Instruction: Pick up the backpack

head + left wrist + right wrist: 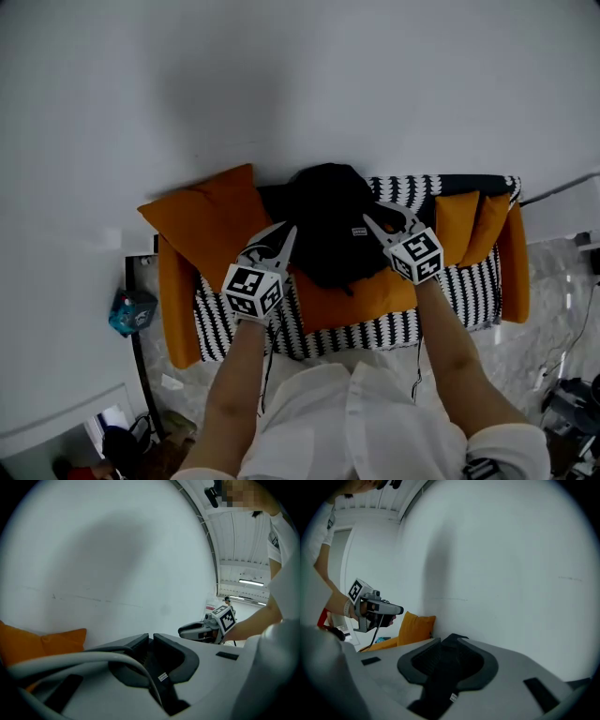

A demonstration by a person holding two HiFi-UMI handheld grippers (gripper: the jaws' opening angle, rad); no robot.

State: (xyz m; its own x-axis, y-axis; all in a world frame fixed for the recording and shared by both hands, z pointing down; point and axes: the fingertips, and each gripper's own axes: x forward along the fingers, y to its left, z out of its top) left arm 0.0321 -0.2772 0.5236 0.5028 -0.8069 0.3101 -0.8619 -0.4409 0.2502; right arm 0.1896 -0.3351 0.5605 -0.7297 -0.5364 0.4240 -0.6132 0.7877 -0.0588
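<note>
The backpack is a black, round lump in the middle of the sofa. It lies on an orange seat pad, and its far end is up against the white wall. Its long way runs from the wall toward the front of the sofa, toward the person. I cannot tell which end is its top. A small white tag shows on its right side. A big orange pillow leans just beside it on the left and touches it. More orange pillows stand on the right, a bit apart from it. A black and white stripy blanket covers the seat around the pad. A blue thing sits on the floor by the left end of the sofa, and cables lie on the floor at the right. The left gripper is at the bag's left edge, in front of the big pillow. Its fingers are pressed together with nothing between them. The right gripper is over the bag's right edge. Its fingers are apart. I cannot tell if they touch the bag. Nothing lies on top of the bag, and only the two grippers are in front of it.
</note>
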